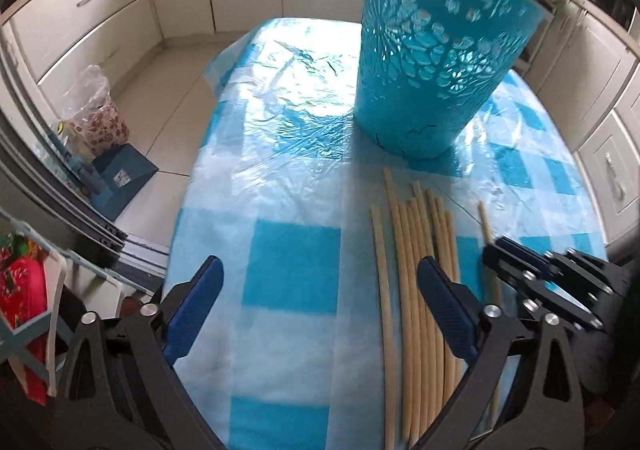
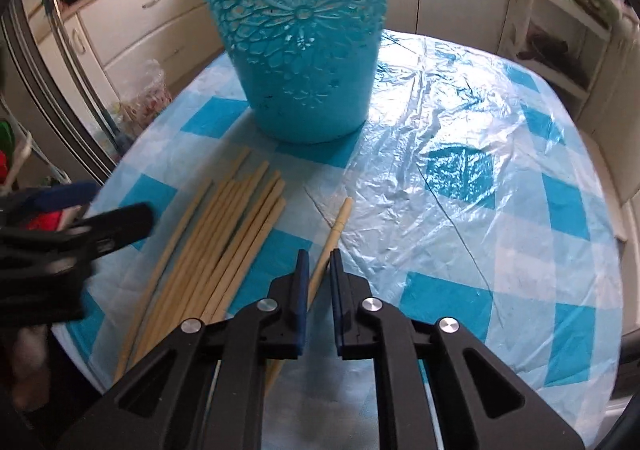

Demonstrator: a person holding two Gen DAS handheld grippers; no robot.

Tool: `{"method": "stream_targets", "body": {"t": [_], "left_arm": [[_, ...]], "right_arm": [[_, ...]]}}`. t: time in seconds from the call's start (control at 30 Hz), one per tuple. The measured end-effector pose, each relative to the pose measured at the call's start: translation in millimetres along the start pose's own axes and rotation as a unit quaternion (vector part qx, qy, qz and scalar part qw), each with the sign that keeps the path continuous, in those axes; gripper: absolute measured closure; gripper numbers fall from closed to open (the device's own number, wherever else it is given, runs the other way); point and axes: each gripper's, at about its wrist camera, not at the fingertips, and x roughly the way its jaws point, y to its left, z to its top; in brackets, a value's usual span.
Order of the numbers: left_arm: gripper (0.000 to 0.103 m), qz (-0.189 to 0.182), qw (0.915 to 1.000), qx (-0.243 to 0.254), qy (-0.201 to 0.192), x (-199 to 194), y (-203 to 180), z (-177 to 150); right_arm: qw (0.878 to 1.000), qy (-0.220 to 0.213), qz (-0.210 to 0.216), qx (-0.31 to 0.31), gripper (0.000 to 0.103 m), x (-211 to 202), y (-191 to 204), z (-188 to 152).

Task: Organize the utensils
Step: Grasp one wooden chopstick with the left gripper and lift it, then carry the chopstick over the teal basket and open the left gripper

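Wooden chopstick [image 2: 335, 230] in narrowed right gripper [image 2: 319, 264], left gripper [image 1: 320, 278] wide

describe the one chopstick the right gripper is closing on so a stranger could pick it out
Start at the tall teal cutout basket on the checked tablecloth. In front lies a bundle of chopsticks. The lone chopstick lies apart on their right, between the right gripper fingers.

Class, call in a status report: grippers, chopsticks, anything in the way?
Left gripper open, empty. Right gripper closing around single chopstick, gap visible. Chopstick pile on table. Blue basket upright, path unobstructed.
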Motion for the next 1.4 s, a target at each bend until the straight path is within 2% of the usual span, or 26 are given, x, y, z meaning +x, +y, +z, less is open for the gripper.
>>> {"method": "stream_targets", "body": {"t": [0.07,0.13,0.27,0.37,0.43,0.5,0.53,0.6,0.63,0.73,0.83,0.87,0.97,1.03,1.07,1.17,1.2,1.3,1.4], "left_arm": [[0.02,0.01,0.9999,0.005,0.004,10,-5,5],[0.032,0.016,0.9997,0.012,0.018,23,-9,9],[0.037,0.036,0.9986,0.036,0.018,30,-15,12],[0.049,0.035,0.9975,0.06,0.009,29,-26,13],[0.083,0.003,0.9971,0.076,0.007,29,-32,15],[0.098,-0.006,0.9951,0.098,0.011,29,-40,15],[0.098,-0.01,0.9945,0.103,0.016,28,-41,16],[0.098,-0.054,0.9939,0.088,0.039,23,-32,20],[0.098,-0.064,0.994,0.081,0.034,15,-30,22],[0.098,-0.111,0.9923,0.054,-0.012,-38,-8,41],[0.098,-0.153,0.9828,0.037,-0.097,-107,9,80],[0.098,-0.156,0.9799,0.036,-0.119,-120,9,92],[0.098,-0.176,0.9617,0.026,-0.209,-159,0,130],[0.098,-0.176,0.9446,0.007,-0.277,-173,-7,150],[0.098,-0.167,0.9362,-0.011,-0.309,-174,-9,161],[0.098,-0.119,0.9194,-0.046,-0.372,-168,-16,183],[0.098,-0.101,0.917,-0.05,-0.383,-162,-19,189],[0.098,-0.061,0.914,-0.057,-0.397,-138,-30,198],[0.098,-0.042,0.9202,-0.057,-0.385,-108,-42,204]], "right_arm": [[1.0,-0.004,0.01,0.011,0.092,0,-1,-3],[1.0,-0.006,0.015,0.016,0.092,0,-1,-3],[0.999,-0.006,0.03,0.027,0.092,1,-3,-4],[0.999,-0.006,0.032,0.027,0.092,1,-2,-5],[0.999,-0.005,0.035,0.028,0.092,2,-3,-5],[0.999,-0.005,0.039,0.032,0.092,3,-6,-5],[0.999,-0.006,0.041,0.034,0.092,3,-6,-5],[0.998,-0.005,0.047,0.041,0.092,3,-8,-4],[0.998,-0.005,0.052,0.046,0.092,3,-10,-5],[0.996,-0.004,0.064,0.061,0.092,3,-14,-5],[0.995,-0.004,0.069,0.069,0.092,4,-17,-5],[0.995,-0.005,0.068,0.069,0.092,4,-17,-5],[0.995,-0.007,0.069,0.069,0.092,4,-16,-5],[0.995,-0.01,0.071,0.071,0.092,4,-17,-5],[0.995,-0.011,0.071,0.07,0.092,5,-16,-5],[0.996,-0.014,0.066,0.062,0.092,4,-15,-6],[0.996,-0.015,0.063,0.059,0.092,3,-14,-7],[0.997,-0.018,0.056,0.047,0.091,4,-11,-6],[0.997,-0.018,0.057,0.042,0.088,6,-10,-5]]}}
